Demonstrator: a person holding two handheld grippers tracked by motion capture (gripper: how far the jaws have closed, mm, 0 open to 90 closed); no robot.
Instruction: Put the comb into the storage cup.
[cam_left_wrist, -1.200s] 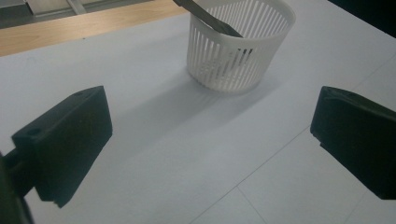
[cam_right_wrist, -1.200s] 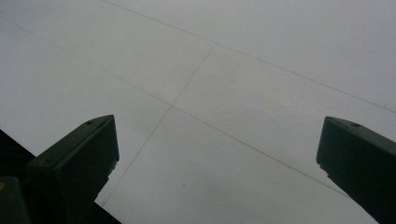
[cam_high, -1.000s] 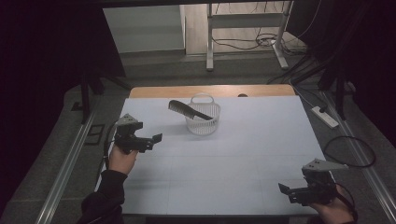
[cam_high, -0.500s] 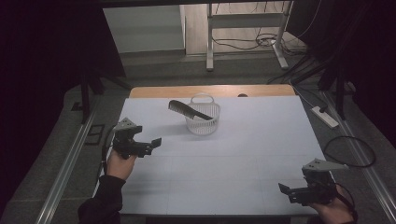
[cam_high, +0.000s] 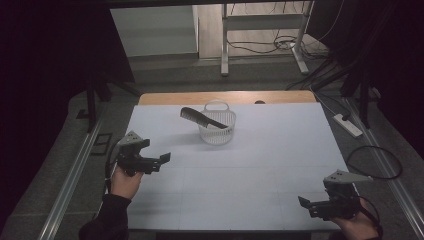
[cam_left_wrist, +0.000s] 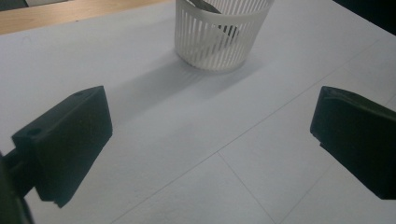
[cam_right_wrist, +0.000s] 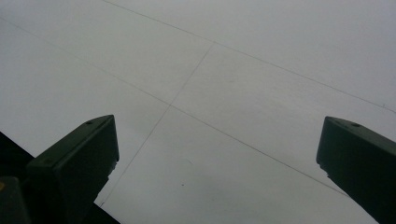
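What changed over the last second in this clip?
The left gripper drew back toward the person and slightly outward, jaws open, holding nothing. The right gripper, the comb and the basket stayed as they were.

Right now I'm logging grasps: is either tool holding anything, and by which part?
Nothing is held: left tool and right tool are open; the comb sits in the basket.

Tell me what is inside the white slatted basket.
A dark comb leans in the basket, its lower end inside and its upper end sticking out over the rim toward the left. The left gripper view shows that lower end through the slats; the basket floor is hidden by the wall.
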